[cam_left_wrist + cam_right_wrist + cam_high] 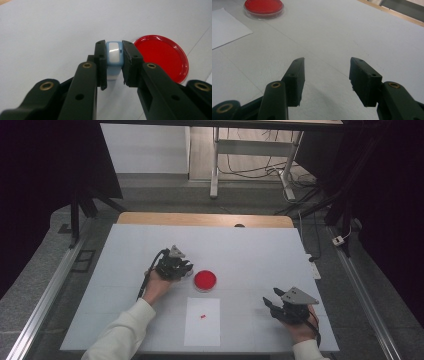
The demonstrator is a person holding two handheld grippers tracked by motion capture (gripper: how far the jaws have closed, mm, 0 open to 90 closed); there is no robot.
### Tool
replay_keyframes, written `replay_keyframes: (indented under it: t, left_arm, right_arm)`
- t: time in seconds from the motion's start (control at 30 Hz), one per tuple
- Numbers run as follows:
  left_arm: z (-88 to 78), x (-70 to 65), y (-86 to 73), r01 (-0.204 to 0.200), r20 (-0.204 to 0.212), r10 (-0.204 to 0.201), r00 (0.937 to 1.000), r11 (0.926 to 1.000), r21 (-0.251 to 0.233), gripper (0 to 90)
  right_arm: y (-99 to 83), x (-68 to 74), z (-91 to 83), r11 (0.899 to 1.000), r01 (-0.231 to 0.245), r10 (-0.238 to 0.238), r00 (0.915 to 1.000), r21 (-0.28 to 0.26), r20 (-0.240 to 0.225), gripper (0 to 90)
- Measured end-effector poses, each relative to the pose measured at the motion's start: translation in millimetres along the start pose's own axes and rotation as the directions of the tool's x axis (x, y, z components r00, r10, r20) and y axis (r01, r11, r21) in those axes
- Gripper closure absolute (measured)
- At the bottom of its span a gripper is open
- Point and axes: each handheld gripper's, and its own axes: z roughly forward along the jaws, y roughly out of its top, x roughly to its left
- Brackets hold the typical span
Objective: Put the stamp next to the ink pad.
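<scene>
so far the left gripper point(113, 62) is clamped on a small blue-and-white block point(114, 53), held just left of the red dish point(160, 56) on the bench point(260, 250). setting it down seems left. the right gripper point(325, 80) rests open at the near right, holding nothing.

Beyond my white-topped table point(260, 245) I see a grey floor point(165, 195), a metal-legged desk point(216, 165) and tangled black cables point(250, 170).

high view: above the near edge, facing forward and down on the bench point(150, 245) | both tool views: close, low over it | shared: red dish point(205, 280)
</scene>
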Motion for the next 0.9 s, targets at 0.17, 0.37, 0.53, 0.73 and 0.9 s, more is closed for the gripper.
replay_keyframes:
  t: [0.17,0.37,0.53,0.73,0.9]
  left_arm:
    - [2.7,1.1,-0.4,0.005,0.001,-0.005,1.0000,1.0000,0.003,74.5]
    - [3.9,1.1,-0.2,0.005,0.003,-0.005,1.0000,1.0000,-0.003,74.2]
    - [2.0,1.0,0.3,0.012,0.007,-0.012,0.9999,0.9997,-0.021,64.9]
    - [-2.2,3.5,0.3,0.040,0.003,-0.040,0.9992,0.9979,-0.050,47.0]
    - [-7.1,4.9,-0.4,0.047,0.019,-0.046,0.9988,0.9967,-0.066,39.9]
  right_arm:
    - [0.0,0.1,0.1,1.000,0.002,-0.002,1.0000,-0.001,-0.001,46.1]
    - [-0.1,-0.2,0.1,1.000,0.003,-0.003,1.0000,-0.002,0.001,46.0]
    - [0.0,0.0,0.0,1.000,0.004,-0.004,1.0000,-0.002,0.001,45.9]
    - [0.0,-0.3,-0.4,1.000,0.003,-0.003,1.0000,-0.006,0.002,45.9]
    - [0.1,-1.0,-1.1,1.000,0.005,-0.005,1.0000,-0.005,-0.002,45.8]
